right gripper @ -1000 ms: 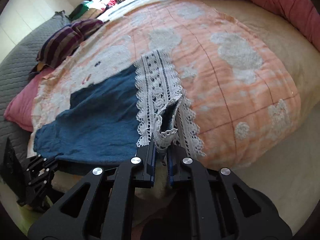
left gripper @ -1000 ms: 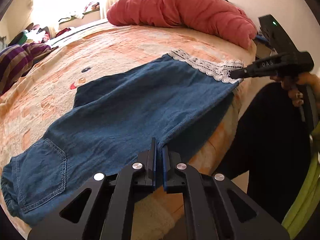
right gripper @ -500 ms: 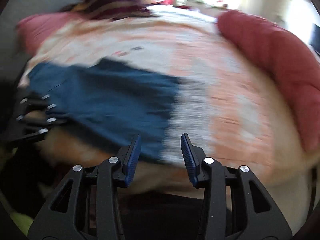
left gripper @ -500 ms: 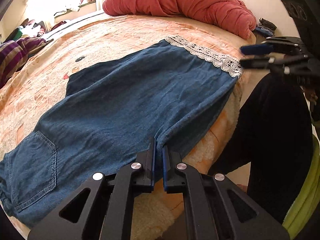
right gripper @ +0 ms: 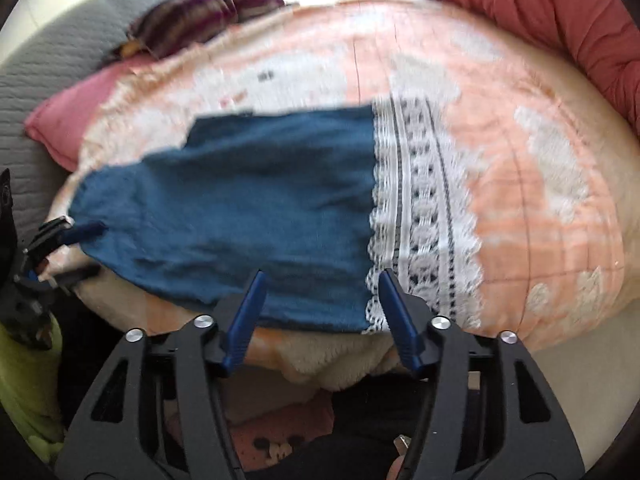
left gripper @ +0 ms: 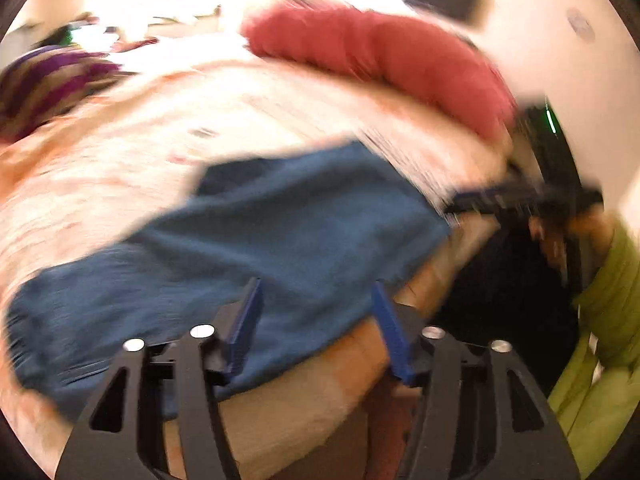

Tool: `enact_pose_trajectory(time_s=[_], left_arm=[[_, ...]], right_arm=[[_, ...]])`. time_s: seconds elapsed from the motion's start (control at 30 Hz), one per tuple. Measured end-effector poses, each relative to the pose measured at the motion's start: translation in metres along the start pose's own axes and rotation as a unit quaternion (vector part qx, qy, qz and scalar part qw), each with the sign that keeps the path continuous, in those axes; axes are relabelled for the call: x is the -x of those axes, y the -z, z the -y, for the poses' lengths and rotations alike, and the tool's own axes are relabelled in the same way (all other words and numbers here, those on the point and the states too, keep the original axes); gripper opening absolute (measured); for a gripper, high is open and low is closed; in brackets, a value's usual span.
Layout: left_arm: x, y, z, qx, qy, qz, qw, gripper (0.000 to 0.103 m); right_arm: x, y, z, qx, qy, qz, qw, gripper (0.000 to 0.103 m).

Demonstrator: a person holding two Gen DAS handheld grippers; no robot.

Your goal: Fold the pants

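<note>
Left gripper (left gripper: 316, 324) is pointing steeply down over the near edge of the bed (right gripper: 560, 152), jaws opening, standing wide apart with nothing pressed between the blue pads (left gripper: 244, 320). The left view is motion-blurred; fine detail cannot be told. Right gripper (right gripper: 320, 312) is likewise tilting down at the bed edge, jaws opening, gripping nothing.

Pants (right gripper: 248, 208), blue denim, are lying flat on the peach-and-white blanket (right gripper: 520, 208), just ahead of both sets of jaws. In the right view the lace cuff (right gripper: 420, 216) is sitting ahead of the right-hand pad, the denim ahead of the left-hand pad; the pants' near edge is running along the bed edge just beyond the fingertips. In the left view the denim's near edge is draping slightly over the bed edge between the pads.

The left gripper is showing at the far left of the right view, by the pants' far end. The right gripper (left gripper: 500, 196) is appearing, blurred, at the far right of the left view, near the cuff end.

Beyond the pants, the blanket is lying open. A red duvet (right gripper: 552, 16) is bounding it at far right, a striped cloth (right gripper: 188, 20) at far left.
</note>
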State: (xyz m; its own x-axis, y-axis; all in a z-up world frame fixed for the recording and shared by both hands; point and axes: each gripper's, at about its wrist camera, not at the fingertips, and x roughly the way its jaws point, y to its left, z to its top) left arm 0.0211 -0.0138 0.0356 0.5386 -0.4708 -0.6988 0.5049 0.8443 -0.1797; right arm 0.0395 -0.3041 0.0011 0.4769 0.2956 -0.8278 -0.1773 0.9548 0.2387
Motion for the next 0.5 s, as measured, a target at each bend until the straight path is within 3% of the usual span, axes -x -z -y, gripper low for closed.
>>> enact_pose_trajectory(time_s=[0.03, 0.07, 0.13, 0.2, 0.3, 0.4, 0.47, 0.5], left_arm=[[0.012, 0.001, -0.015, 0.029, -0.021, 0.017, 0.9992, 0.080], [0.025, 0.004, -0.036, 0.071, -0.059, 0.034, 0.9951, 0.081], [0.042, 0.010, -0.068, 0.128, -0.144, 0.049, 0.9801, 0.082], [0.056, 0.019, -0.101, 0.188, -0.208, 0.061, 0.9581, 0.091], [0.061, 0.030, -0.131, 0.249, -0.237, 0.066, 0.9367, 0.094], [0.035, 0.040, -0.158, 0.301, -0.241, 0.011, 0.9225, 0.093], [0.024, 0.048, -0.166, 0.328, -0.213, -0.008, 0.9204, 0.068], [0.024, 0.048, -0.167, 0.332, -0.211, -0.006, 0.9195, 0.048]], right_arm=[[0.002, -0.002, -0.002, 0.003, 0.003, 0.005, 1.000, 0.059], [0.002, -0.005, -0.004, 0.014, 0.006, 0.009, 1.000, 0.059], [0.000, -0.011, -0.008, 0.034, 0.007, 0.013, 0.999, 0.063], [-0.008, -0.021, -0.018, 0.052, 0.001, 0.013, 0.999, 0.066], [-0.019, -0.028, -0.032, 0.086, 0.003, 0.006, 0.996, 0.069], [-0.031, -0.030, -0.036, 0.109, 0.018, -0.017, 0.994, 0.071], [-0.042, -0.032, -0.032, 0.093, 0.012, -0.039, 0.995, 0.073], [-0.049, -0.032, -0.024, 0.074, 0.006, -0.056, 0.996, 0.073]])
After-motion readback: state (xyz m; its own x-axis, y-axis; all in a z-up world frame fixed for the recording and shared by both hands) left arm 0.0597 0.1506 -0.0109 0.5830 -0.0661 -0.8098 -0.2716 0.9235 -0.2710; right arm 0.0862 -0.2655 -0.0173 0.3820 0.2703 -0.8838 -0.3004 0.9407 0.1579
